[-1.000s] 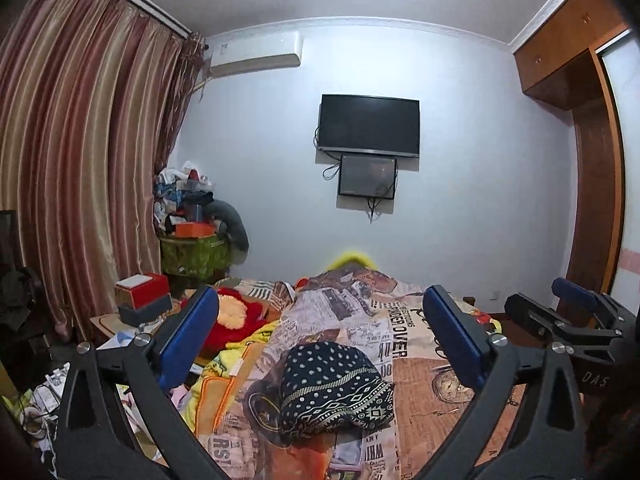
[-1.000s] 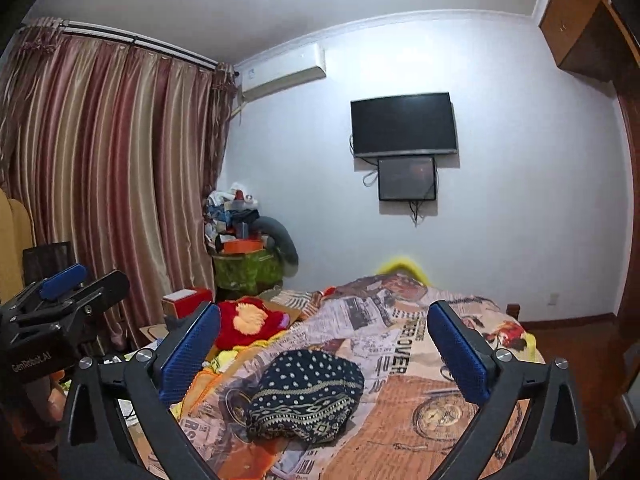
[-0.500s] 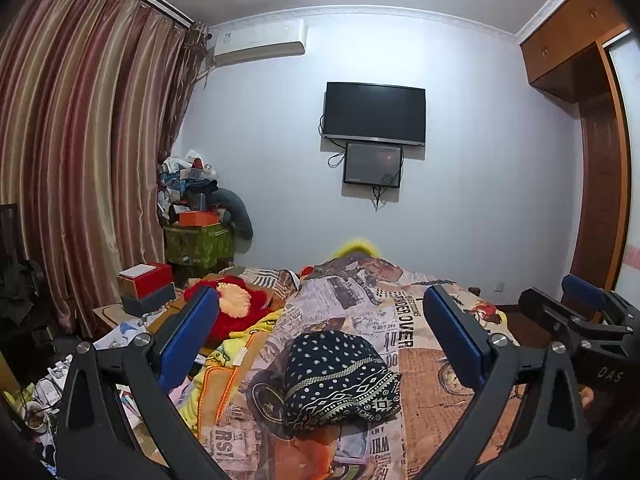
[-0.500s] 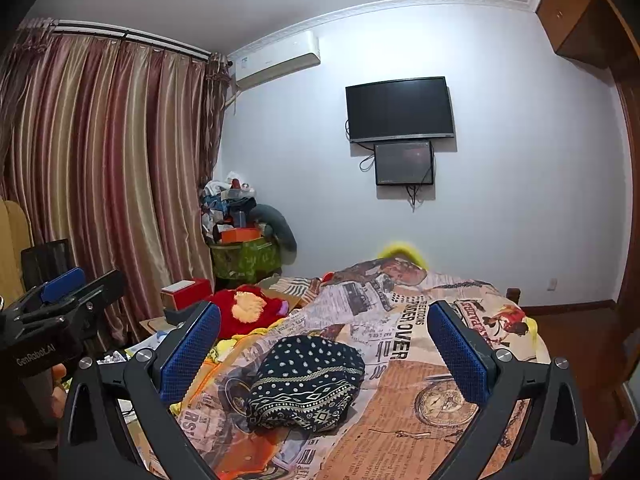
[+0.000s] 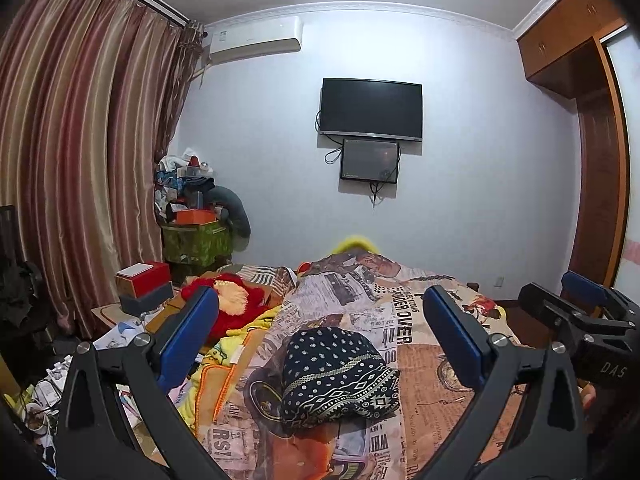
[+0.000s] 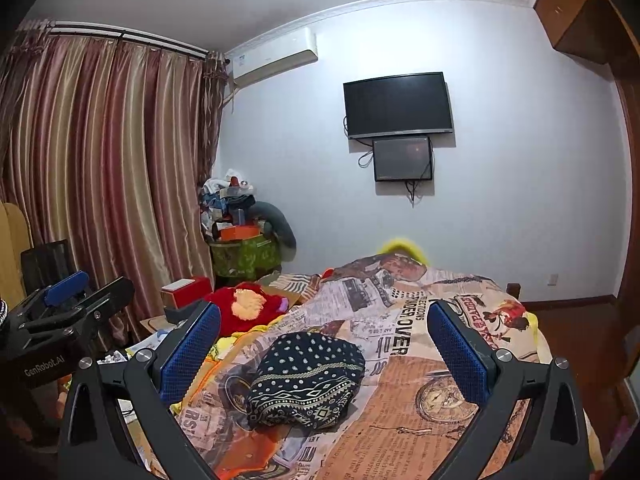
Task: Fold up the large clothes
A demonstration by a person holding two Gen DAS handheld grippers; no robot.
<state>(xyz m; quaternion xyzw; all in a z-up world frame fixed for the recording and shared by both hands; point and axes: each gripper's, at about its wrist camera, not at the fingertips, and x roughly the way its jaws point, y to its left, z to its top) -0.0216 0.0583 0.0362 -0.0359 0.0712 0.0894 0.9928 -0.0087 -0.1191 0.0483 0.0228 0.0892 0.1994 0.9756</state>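
Observation:
A dark navy garment with white dots and a patterned band (image 5: 336, 376) lies bundled on the bed, on a newspaper-print bedspread (image 5: 400, 320); it also shows in the right wrist view (image 6: 306, 378). My left gripper (image 5: 320, 344) is open and empty, held above and short of the bundle. My right gripper (image 6: 324, 356) is open and empty, also above and short of it. Each gripper shows at the edge of the other's view: the right one (image 5: 580, 320) and the left one (image 6: 60, 320).
A red plush toy (image 5: 228, 304) and a yellow blanket (image 5: 224, 364) lie at the bed's left side. A red box (image 5: 142, 280) sits on a cluttered side table. A pile of stuff on a green box (image 5: 196, 236) stands by the striped curtains (image 5: 80, 160). A TV (image 5: 372, 108) hangs on the far wall. A wooden wardrobe (image 5: 600, 160) stands at right.
Both grippers have tilted slightly downward toward the bed, so the bundle sits a little higher in view. Both stay open.

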